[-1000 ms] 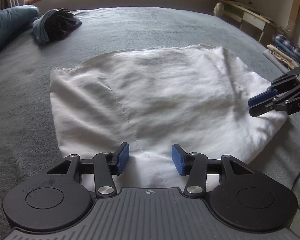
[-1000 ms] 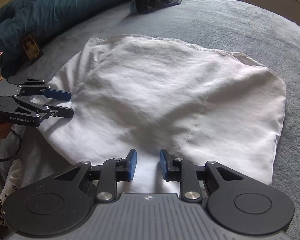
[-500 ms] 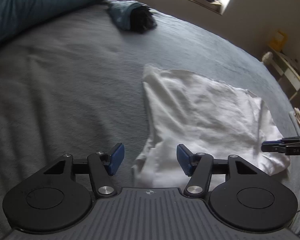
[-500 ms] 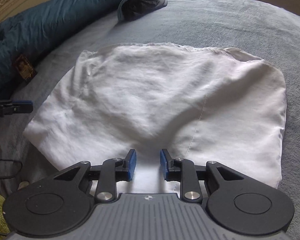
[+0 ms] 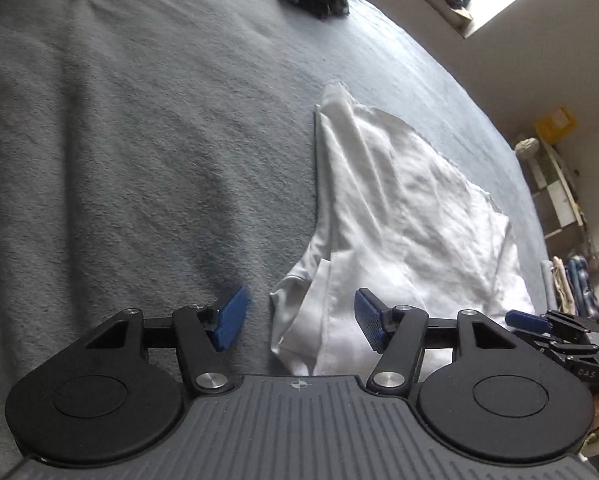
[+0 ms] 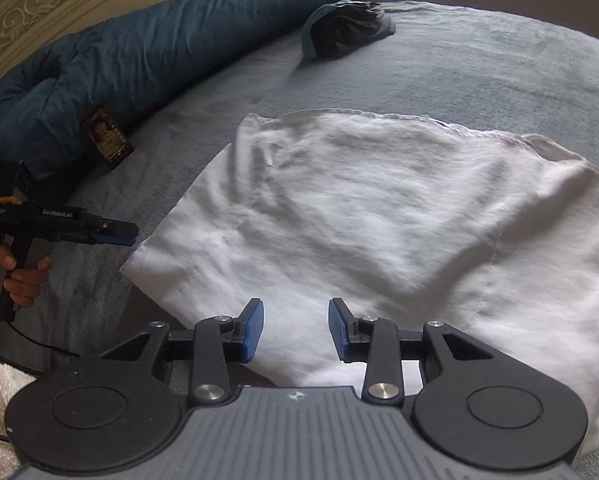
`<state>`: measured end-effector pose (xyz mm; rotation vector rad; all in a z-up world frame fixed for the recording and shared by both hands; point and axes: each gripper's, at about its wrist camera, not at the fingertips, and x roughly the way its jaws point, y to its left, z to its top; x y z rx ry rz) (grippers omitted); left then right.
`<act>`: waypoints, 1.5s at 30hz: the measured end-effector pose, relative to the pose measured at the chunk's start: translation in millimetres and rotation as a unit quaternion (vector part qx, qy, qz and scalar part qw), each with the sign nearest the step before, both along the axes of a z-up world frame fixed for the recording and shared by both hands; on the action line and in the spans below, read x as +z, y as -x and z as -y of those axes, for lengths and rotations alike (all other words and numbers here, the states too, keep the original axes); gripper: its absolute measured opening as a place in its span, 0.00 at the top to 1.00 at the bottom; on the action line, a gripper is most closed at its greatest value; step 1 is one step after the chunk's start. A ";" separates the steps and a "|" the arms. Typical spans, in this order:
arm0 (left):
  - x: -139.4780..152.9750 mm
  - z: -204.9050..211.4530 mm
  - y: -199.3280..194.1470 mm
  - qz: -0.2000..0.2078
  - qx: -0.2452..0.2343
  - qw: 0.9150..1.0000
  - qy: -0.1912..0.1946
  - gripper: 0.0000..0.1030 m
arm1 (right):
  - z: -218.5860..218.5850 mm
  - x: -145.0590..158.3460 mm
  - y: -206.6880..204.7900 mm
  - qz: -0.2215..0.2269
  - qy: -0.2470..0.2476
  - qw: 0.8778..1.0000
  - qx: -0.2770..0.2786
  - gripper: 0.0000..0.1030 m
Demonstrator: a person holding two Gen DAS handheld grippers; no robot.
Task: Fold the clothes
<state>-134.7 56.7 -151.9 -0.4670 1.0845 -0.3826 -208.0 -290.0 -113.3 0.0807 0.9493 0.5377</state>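
A: Where do we stand with the white garment (image 6: 379, 220)?

B: It lies spread on the grey bed (image 5: 139, 140), partly folded and rumpled. From the garment, the dark bundle of clothes (image 6: 347, 28) sits well beyond its far edge, and the blue duvet (image 6: 139, 48) runs along the bed on the far left.

A: And our tools?

B: Our left tool (image 5: 297, 326) has just been opening; its fingers stand apart over the garment's near corner, with cloth lying between them but not pinched. Our right tool (image 6: 295, 330) has also just been opening; its fingers are apart above the near edge, clamped on nothing.

A: So we hold nothing. What could go wrong?

B: We judge the next grab is the risky part. That corner under our left tool is bunched in several layers, so we might pinch only the top layer, and the fold would drag crooked. We could also catch the bed cover beneath along with the cloth.

A: And the right side?

B: If our two tools grip at uneven points along the edge, the garment would twist as we lift, and the wrinkles would get folded in.
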 end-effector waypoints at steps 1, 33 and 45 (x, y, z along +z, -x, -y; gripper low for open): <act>-0.8 2.8 -2.2 0.001 -0.008 1.000 -0.001 0.38 | -6.5 1.7 2.8 0.013 0.013 1.000 0.009 0.59; -9.5 39.3 -39.2 0.003 -0.172 0.985 -0.010 0.36 | 0.7 -29.8 -33.6 0.029 0.086 0.996 -0.002 0.56; -9.1 46.0 -37.7 -0.023 -0.130 0.991 -0.024 0.89 | -8.1 -45.8 -41.4 0.042 0.099 0.994 0.033 0.56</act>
